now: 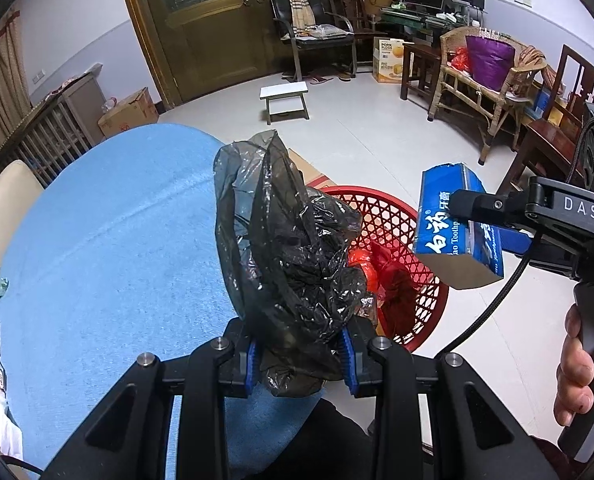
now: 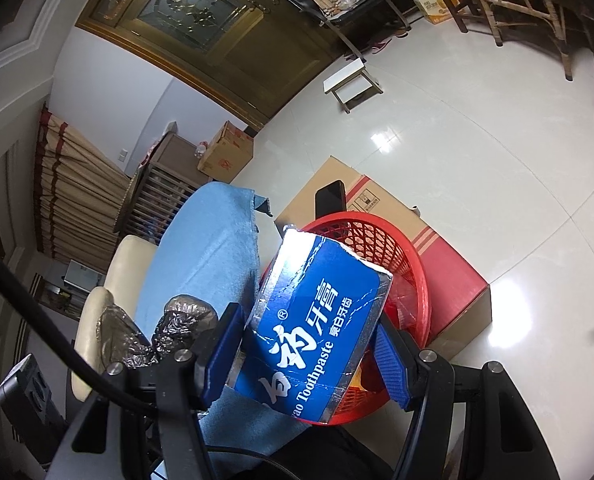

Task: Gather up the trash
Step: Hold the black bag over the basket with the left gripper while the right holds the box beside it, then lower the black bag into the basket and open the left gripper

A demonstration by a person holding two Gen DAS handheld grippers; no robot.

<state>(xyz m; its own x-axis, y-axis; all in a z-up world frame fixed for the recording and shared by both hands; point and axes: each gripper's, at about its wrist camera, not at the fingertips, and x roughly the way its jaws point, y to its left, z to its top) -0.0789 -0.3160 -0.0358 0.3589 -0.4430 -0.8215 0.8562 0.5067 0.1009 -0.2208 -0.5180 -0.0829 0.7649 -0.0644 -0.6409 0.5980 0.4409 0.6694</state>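
My left gripper [image 1: 302, 356] is shut on a crumpled black plastic bag [image 1: 293, 256], held over the edge of the blue-covered table [image 1: 109, 248], just left of the red mesh basket [image 1: 393, 216]. My right gripper [image 2: 309, 356] is shut on a blue toothpaste box [image 2: 317, 320] and holds it above the red basket [image 2: 401, 256]. In the left wrist view the box [image 1: 453, 224] hangs over the basket's right rim. The basket holds red plastic trash [image 1: 389, 276]. The black bag also shows in the right wrist view [image 2: 177, 332].
A cardboard box [image 2: 449, 280] lies on the floor behind the basket. A small white stool [image 1: 285, 98], chairs [image 1: 317, 28] and a wicker bench [image 1: 493, 76] stand farther off on the tiled floor. A cream chair [image 2: 113, 288] sits by the table.
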